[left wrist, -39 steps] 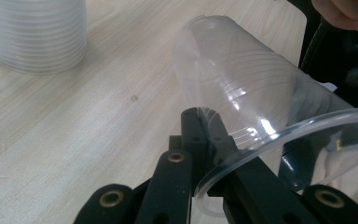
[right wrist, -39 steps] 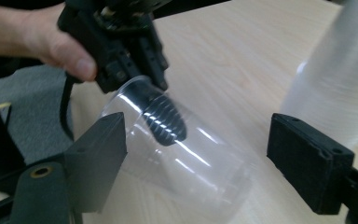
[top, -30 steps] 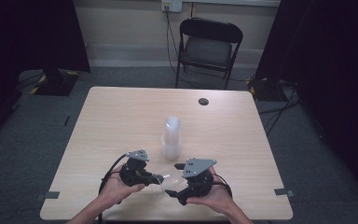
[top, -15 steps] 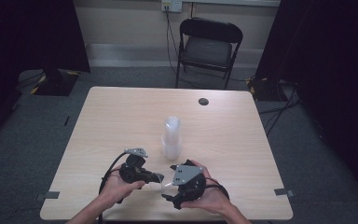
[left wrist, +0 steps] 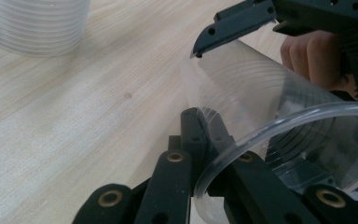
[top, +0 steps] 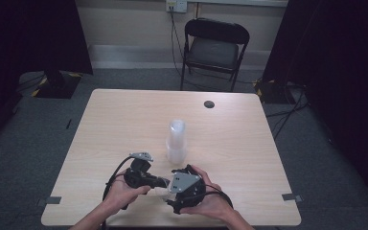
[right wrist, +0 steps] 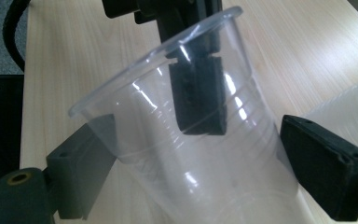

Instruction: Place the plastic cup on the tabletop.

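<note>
A single clear plastic cup [top: 161, 191] lies tipped on its side just above the table's near edge, between my two grippers. My left gripper [top: 163, 184] is shut on the cup's wall near the rim; in the left gripper view one jaw sits inside the cup [left wrist: 261, 93] and one outside, at my left gripper [left wrist: 200, 114]. My right gripper [top: 168, 195] points left at the cup. In the right gripper view the cup [right wrist: 144, 121] lies between its wide jaws, at my right gripper [right wrist: 196, 140], with no pinch showing. A stack of clear cups [top: 176, 141] stands upright mid-table.
The light wooden table [top: 124, 120] has a small dark round disc [top: 209, 104] near its far edge. A black folding chair [top: 215, 45] stands behind the table. The cup stack [left wrist: 32, 23] is a short way beyond the grippers.
My right gripper has moved left and a little down, toward the left gripper, and its jaws now straddle the cup. The left gripper and the stack have stayed put.
</note>
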